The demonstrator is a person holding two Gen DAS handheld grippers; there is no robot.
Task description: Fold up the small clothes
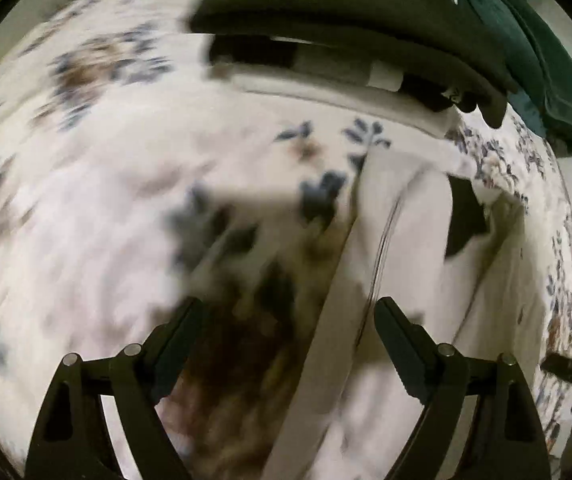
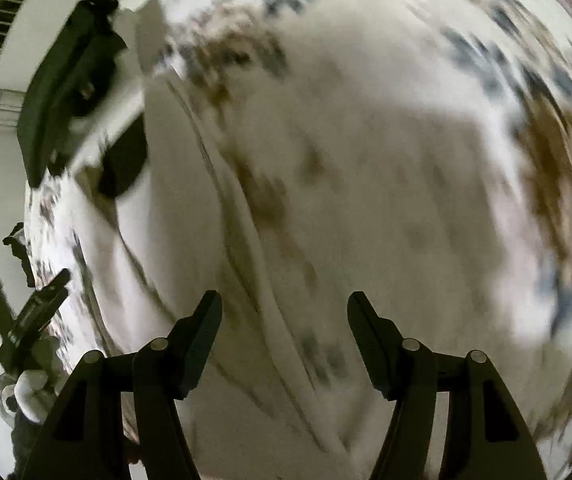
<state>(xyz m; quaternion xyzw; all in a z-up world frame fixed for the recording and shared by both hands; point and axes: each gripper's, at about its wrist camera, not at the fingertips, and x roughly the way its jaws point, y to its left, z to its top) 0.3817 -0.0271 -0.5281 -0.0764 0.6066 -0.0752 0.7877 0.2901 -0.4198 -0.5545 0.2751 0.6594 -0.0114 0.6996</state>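
A white garment [image 1: 406, 240] with a thin dark seam line lies on a floral bedsheet [image 1: 105, 160]; both views are motion-blurred. My left gripper [image 1: 288, 316] is open, hovering close over the garment's left edge, with nothing between its fingers. In the right wrist view the same white garment [image 2: 189, 240] runs down the left and middle. My right gripper [image 2: 283, 308] is open and empty just above the cloth. The left gripper [image 2: 41, 300] shows at the far left of the right wrist view.
A stack of folded dark clothes [image 1: 346, 20] and a dark green garment [image 1: 546, 72] lie at the far side of the bed. The same dark stack [image 2: 69, 80] shows top left in the right wrist view. The bed edge [image 2: 29, 200] and a wall are at left.
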